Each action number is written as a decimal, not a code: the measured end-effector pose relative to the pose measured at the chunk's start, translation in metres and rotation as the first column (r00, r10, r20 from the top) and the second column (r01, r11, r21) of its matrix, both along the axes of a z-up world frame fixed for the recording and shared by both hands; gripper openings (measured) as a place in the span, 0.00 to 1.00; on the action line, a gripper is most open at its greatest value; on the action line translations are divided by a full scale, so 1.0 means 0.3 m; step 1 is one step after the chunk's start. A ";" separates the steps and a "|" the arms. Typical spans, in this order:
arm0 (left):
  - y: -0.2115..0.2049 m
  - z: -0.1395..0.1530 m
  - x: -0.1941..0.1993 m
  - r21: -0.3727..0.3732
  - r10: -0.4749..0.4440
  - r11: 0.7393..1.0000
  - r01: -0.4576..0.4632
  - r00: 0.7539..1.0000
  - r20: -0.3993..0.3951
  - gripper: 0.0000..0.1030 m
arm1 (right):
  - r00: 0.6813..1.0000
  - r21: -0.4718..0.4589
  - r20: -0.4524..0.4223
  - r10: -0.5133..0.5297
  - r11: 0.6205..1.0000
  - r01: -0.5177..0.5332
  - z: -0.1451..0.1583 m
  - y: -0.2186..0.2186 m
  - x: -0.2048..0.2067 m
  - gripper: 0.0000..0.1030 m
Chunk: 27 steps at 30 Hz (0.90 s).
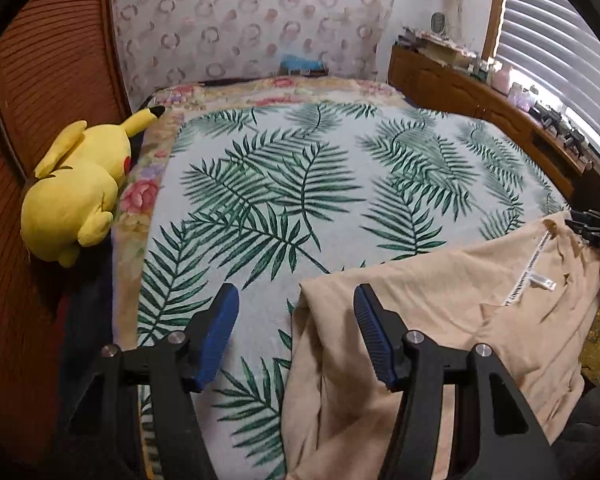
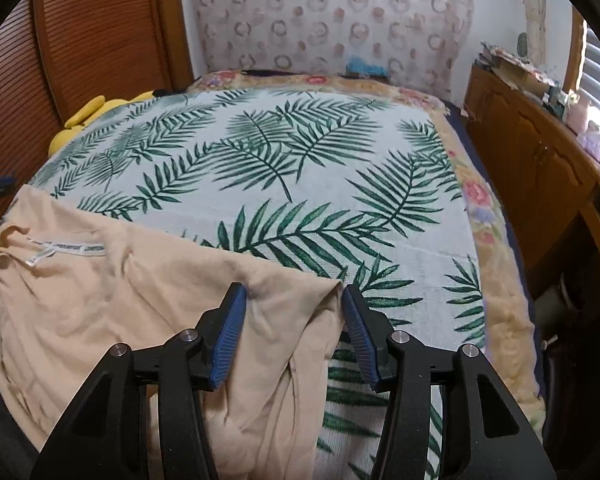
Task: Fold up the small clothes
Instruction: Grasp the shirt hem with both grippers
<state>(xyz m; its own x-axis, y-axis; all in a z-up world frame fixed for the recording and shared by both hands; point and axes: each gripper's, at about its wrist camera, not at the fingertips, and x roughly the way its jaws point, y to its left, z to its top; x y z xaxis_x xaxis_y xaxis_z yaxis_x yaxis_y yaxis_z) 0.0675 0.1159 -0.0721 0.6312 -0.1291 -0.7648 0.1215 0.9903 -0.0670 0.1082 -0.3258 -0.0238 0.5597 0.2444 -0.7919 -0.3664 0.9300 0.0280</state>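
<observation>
Beige garment (image 2: 112, 296) rumpled at near bed edge; our left gripper (image 1: 296, 300) and right gripper (image 2: 292, 300) gape empty. Risk: pinching doubled layers.

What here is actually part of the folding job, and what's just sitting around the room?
Part of the job:
- beige garment, lying rumpled on the leaf-print blanket
- left gripper and right gripper, jaws open

Just lying about:
- yellow plush toy
- wooden dresser with clutter
- window blinds
</observation>
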 end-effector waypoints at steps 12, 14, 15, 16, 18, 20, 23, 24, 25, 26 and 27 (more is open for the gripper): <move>0.002 -0.068 0.037 -0.022 0.010 1.000 -0.011 0.999 -0.041 0.57 | 1.000 0.004 0.005 -0.011 1.000 0.011 -0.008 -0.011 -0.001 0.61; 0.000 -0.070 0.036 -0.023 0.012 1.000 -0.013 0.999 -0.036 0.57 | 1.000 0.008 0.005 -0.010 1.000 0.010 -0.009 -0.011 -0.002 0.61; -0.001 -0.070 0.035 -0.022 0.013 1.000 -0.014 0.999 -0.032 0.57 | 1.000 0.006 0.005 -0.010 1.000 0.010 -0.009 -0.011 -0.002 0.61; -0.002 -0.070 0.034 -0.021 0.013 1.000 -0.014 1.000 -0.026 0.58 | 1.000 0.005 0.006 -0.010 1.000 0.010 -0.009 -0.012 -0.003 0.61; -0.001 -0.072 0.032 -0.021 0.014 1.000 -0.015 1.000 -0.017 0.58 | 1.000 0.007 0.004 -0.010 1.000 0.010 -0.010 -0.012 -0.002 0.61; 0.002 -0.072 0.031 -0.022 0.015 1.000 -0.015 1.000 -0.014 0.58 | 1.000 0.008 0.008 -0.007 1.000 0.007 -0.010 -0.011 -0.003 0.61; 0.003 -0.073 0.031 -0.022 0.013 1.000 -0.014 1.000 -0.012 0.58 | 1.000 0.008 0.008 -0.007 1.000 0.007 -0.010 -0.012 -0.002 0.62; 0.004 -0.073 0.031 -0.023 0.013 1.000 -0.013 1.000 -0.012 0.58 | 1.000 0.008 0.008 -0.007 1.000 0.007 -0.010 -0.012 -0.002 0.62; 0.003 -0.073 0.031 -0.022 0.013 1.000 -0.013 1.000 -0.012 0.58 | 1.000 0.008 0.009 -0.007 1.000 0.007 -0.010 -0.011 -0.003 0.62; 0.003 -0.074 0.031 -0.022 0.013 1.000 -0.014 1.000 -0.013 0.58 | 1.000 0.008 0.009 -0.007 1.000 0.007 -0.010 -0.012 -0.004 0.62; 0.003 -0.074 0.031 -0.022 0.014 1.000 -0.014 1.000 -0.015 0.58 | 1.000 0.008 0.009 -0.007 1.000 0.007 -0.010 -0.011 -0.003 0.62</move>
<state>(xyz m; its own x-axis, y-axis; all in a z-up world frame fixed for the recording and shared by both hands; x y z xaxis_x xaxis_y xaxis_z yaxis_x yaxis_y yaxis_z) 0.0769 0.1167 -0.0943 0.6220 -0.1377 -0.7708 0.1066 0.9901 -0.0908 0.1073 -0.3292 -0.0269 0.5684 0.2466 -0.7850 -0.3600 0.9324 0.0322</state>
